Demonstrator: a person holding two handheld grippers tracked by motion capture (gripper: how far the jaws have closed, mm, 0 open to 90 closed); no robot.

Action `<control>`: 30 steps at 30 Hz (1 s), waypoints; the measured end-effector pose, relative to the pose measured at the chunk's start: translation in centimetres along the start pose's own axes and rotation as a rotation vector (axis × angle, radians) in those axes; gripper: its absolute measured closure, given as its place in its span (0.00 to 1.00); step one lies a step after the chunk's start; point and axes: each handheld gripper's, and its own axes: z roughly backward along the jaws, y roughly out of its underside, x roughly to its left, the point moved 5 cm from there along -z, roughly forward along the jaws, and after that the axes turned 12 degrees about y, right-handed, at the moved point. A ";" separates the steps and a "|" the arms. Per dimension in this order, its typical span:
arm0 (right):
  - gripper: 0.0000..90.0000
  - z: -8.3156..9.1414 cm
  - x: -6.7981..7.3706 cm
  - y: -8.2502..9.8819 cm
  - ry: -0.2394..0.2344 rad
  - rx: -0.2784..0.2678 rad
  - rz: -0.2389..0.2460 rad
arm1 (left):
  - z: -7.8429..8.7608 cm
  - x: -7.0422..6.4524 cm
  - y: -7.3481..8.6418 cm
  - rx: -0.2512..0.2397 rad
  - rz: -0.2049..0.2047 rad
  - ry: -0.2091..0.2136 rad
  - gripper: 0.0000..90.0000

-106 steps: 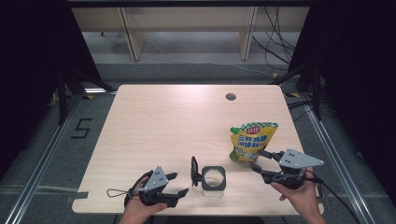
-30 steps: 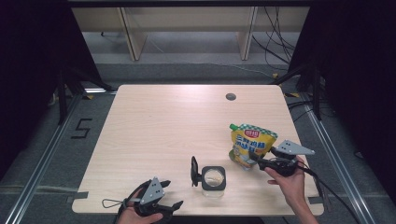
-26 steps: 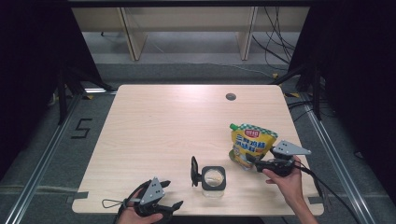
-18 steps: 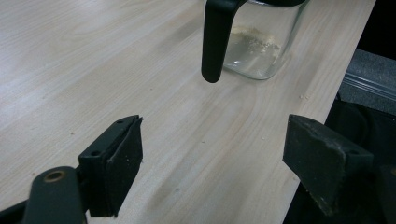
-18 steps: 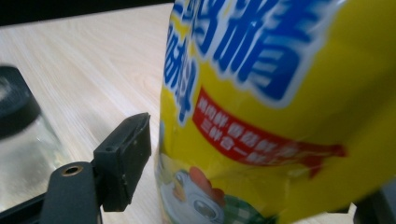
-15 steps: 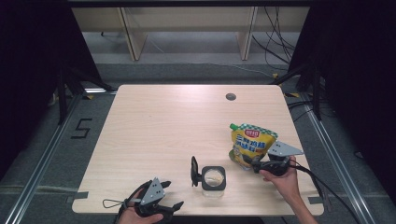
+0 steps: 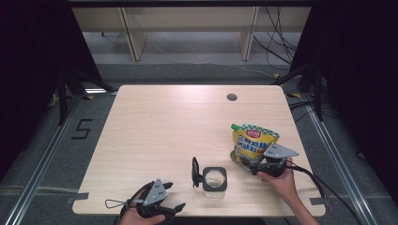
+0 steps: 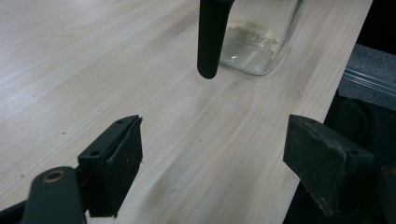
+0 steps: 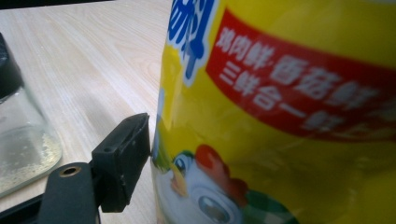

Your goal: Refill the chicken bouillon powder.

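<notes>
A yellow seasoning pouch (image 7: pixel 252 143) with a green top stands on the table at the right. My right gripper (image 7: pixel 248 166) is at its base; its jaws have just been opening and the pouch (image 9: pixel 280 116) stands between them. One pad (image 9: pixel 123 158) sits right at the pouch's edge; the other is hidden behind it. A glass jar (image 7: pixel 215 179) with its black lid (image 7: pixel 195 171) flipped up stands front centre, a little pale powder in its bottom (image 8: pixel 254 39). My left gripper (image 7: pixel 174 201) rests open by the front edge, jaws (image 8: pixel 212 154) pointing at the jar.
The wooden table (image 7: pixel 164 122) has a round cable hole (image 7: pixel 232 97) at the back right. A cable (image 7: pixel 309 176) trails from the right gripper across the front right corner. The table's front edge (image 8: pixel 322 93) runs just beside the left gripper.
The right hand has sunk and brought the pouch down onto the table, drawing slightly toward the jar. The left hand, earlier near the jar, has pulled back to the front edge and stays still.
</notes>
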 end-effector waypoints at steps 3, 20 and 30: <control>0.26 -0.7 0.0 -0.3 -0.012 -0.021 0.016 | 0.0 0.0 0.0 -0.010 0.004 0.007 0.21; 0.23 -1.3 0.0 0.3 0.001 0.004 0.028 | -0.2 0.0 0.2 0.037 -0.029 0.008 0.21; 0.26 -1.7 -0.2 0.1 -0.023 -0.017 -0.027 | -0.3 -0.2 0.2 0.023 -0.016 0.016 0.21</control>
